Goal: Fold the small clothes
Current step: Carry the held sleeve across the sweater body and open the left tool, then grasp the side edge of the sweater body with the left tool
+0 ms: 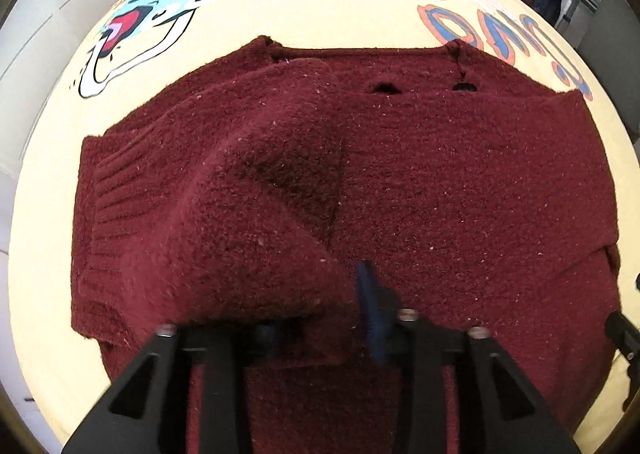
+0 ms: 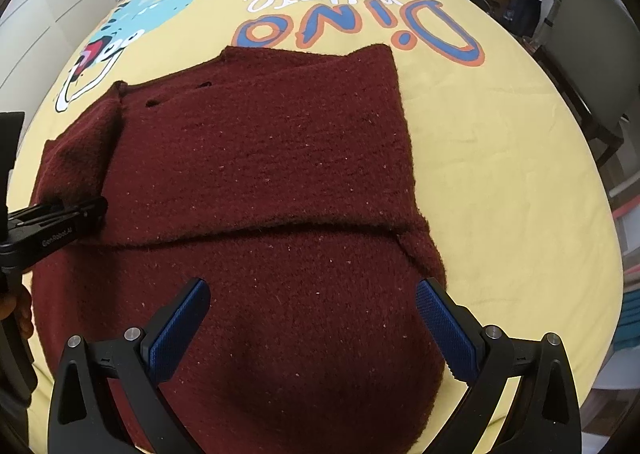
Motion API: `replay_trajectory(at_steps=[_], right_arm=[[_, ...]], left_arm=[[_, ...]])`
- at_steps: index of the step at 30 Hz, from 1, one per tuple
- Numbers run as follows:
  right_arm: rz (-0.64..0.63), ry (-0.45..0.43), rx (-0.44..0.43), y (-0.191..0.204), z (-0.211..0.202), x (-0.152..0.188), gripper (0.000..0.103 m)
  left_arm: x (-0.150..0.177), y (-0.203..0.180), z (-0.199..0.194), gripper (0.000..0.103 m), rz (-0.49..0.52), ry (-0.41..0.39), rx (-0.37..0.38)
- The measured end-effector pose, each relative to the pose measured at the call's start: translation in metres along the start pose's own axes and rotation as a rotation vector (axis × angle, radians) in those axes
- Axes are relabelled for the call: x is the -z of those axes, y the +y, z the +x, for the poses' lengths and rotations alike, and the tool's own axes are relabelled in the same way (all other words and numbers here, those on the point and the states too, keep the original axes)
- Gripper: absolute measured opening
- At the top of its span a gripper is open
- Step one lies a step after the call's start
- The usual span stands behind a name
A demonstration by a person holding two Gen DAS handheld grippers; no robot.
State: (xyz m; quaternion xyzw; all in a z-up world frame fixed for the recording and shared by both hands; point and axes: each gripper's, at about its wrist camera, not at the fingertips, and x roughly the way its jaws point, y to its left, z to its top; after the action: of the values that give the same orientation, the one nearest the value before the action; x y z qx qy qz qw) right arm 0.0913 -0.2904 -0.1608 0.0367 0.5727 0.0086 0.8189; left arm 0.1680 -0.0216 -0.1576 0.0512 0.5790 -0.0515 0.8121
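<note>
We see the left gripper (image 1: 320,330) low over the sweater's (image 1: 440,193) near edge, a raised sleeve fold (image 1: 240,234) lying between its part-spread jaws; pad contact unclear. The right gripper (image 2: 312,326) hangs wide open above the sweater, flat on the sheet (image 2: 500,173).

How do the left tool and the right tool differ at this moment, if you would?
The left tool has sweater fabric bunched between its fingers; the right tool stands wide open over flat knit, gripping nothing. Left's pads are mostly hidden; right's blue pads show. Both point down at the sweater.
</note>
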Motion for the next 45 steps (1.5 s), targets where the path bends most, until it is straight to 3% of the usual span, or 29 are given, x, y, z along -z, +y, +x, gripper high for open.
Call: replay_trajectory(at_steps=[2,5,6,11,19,31,34,41,43,45], right_arm=[[0.006,0.0,0.001,-0.001,0.0,0.001,0.102],[0.005,-0.006,0.005,-0.001,-0.001,0.002,0.103],[0.005,-0.006,0.004,-0.001,-0.001,0.002,0.103],[0.008,-0.007,-0.004,-0.002,-0.002,0.003,0.103],[-0.008,-0.019,0.009,0.0,-0.005,0.005,0.103],[-0.043,-0.006,-0.003,0.018,-0.002,0.006,0.103],[-0.056,-0.004,-0.004,0.024,-0.001,0.005,0.103],[-0.088,0.012,-0.007,0.037,0.003,0.005,0.103],[-0.099,0.022,0.003,0.041,0.006,0.006,0.103],[-0.113,0.031,0.014,0.044,0.008,0.006,0.103]], left_arm=[[0.0,0.001,-0.002,0.05,-0.012,0.001,0.004],[0.002,-0.001,-0.004,0.086,-0.007,0.017,0.016],[0.002,-0.002,-0.005,0.091,-0.008,0.021,0.024],[0.006,-0.004,-0.015,0.101,0.014,0.008,0.028],[0.029,0.015,-0.032,0.101,0.015,0.008,0.053],[0.059,0.113,-0.058,0.102,-0.105,-0.033,-0.008],[0.065,0.132,-0.054,0.101,-0.118,-0.024,-0.05],[0.073,0.143,-0.025,0.1,-0.106,0.022,-0.038],[0.069,0.143,-0.017,0.098,-0.089,0.026,-0.047],[0.063,0.144,-0.011,0.078,-0.08,0.031,-0.04]])
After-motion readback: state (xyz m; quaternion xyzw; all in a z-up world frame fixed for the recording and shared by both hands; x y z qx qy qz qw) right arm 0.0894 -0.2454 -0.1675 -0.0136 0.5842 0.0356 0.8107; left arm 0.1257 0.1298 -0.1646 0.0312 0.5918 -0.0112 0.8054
